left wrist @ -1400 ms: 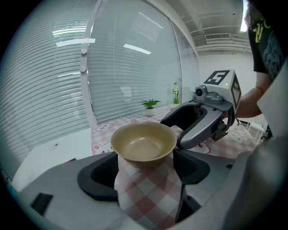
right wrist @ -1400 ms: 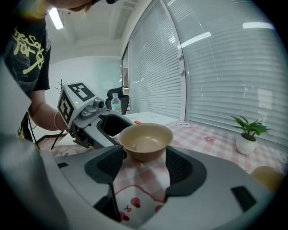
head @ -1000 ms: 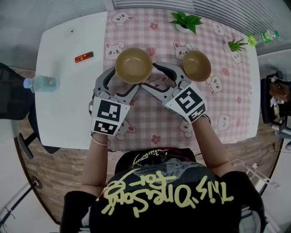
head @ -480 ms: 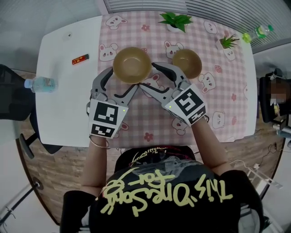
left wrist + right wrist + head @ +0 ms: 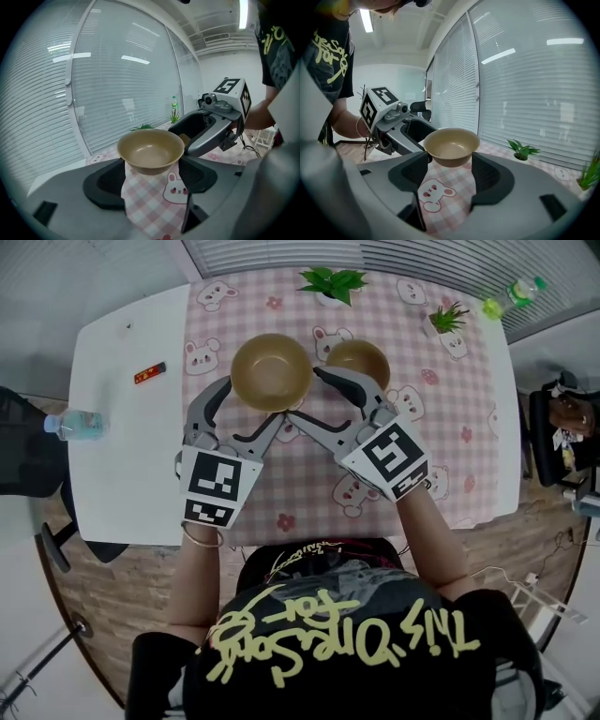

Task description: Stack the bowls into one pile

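The left gripper (image 5: 152,173) grips the large bowl (image 5: 272,371): its jaws stand wide, one on each side of the bowl's lower wall. The right gripper (image 5: 450,166) clasps the same bowl from the other side in the same way. The bowl is upright, lifted above the pink checked cloth (image 5: 450,399). The smaller bowl (image 5: 358,362) stands on the cloth just beside it, to its right in the head view.

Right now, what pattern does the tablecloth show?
The tablecloth is a pink-and-white check with cartoon rabbits; the head view shows it best.
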{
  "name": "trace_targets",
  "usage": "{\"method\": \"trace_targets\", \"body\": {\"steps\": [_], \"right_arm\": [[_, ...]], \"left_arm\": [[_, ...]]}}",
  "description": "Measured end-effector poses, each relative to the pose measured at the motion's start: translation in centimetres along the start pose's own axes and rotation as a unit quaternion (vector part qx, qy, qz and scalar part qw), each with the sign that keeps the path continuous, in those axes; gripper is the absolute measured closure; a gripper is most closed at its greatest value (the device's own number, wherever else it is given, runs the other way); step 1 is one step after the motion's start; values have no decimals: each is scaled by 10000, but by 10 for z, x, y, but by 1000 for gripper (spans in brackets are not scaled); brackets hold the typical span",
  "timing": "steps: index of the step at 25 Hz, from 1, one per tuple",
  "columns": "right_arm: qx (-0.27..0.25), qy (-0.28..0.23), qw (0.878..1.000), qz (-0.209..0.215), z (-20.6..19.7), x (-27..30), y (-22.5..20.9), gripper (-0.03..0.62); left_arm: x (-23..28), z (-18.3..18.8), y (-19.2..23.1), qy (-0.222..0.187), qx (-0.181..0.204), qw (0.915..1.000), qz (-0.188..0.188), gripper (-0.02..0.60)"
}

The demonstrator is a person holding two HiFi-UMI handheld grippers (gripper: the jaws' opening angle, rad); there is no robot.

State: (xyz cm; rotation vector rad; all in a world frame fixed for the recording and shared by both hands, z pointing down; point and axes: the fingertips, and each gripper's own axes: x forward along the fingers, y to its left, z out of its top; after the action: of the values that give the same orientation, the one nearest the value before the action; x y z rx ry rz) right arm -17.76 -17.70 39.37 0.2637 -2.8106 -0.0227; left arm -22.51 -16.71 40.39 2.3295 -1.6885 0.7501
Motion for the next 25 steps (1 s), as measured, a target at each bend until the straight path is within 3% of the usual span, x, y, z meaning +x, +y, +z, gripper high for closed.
{"method": "trace_targets", "body": {"steps": [25], "right_arm": [[37, 14, 9983, -588, -18, -102, -54, 299]], "left_arm": [[51, 63, -85, -232, 263, 9985, -409, 227]]}}
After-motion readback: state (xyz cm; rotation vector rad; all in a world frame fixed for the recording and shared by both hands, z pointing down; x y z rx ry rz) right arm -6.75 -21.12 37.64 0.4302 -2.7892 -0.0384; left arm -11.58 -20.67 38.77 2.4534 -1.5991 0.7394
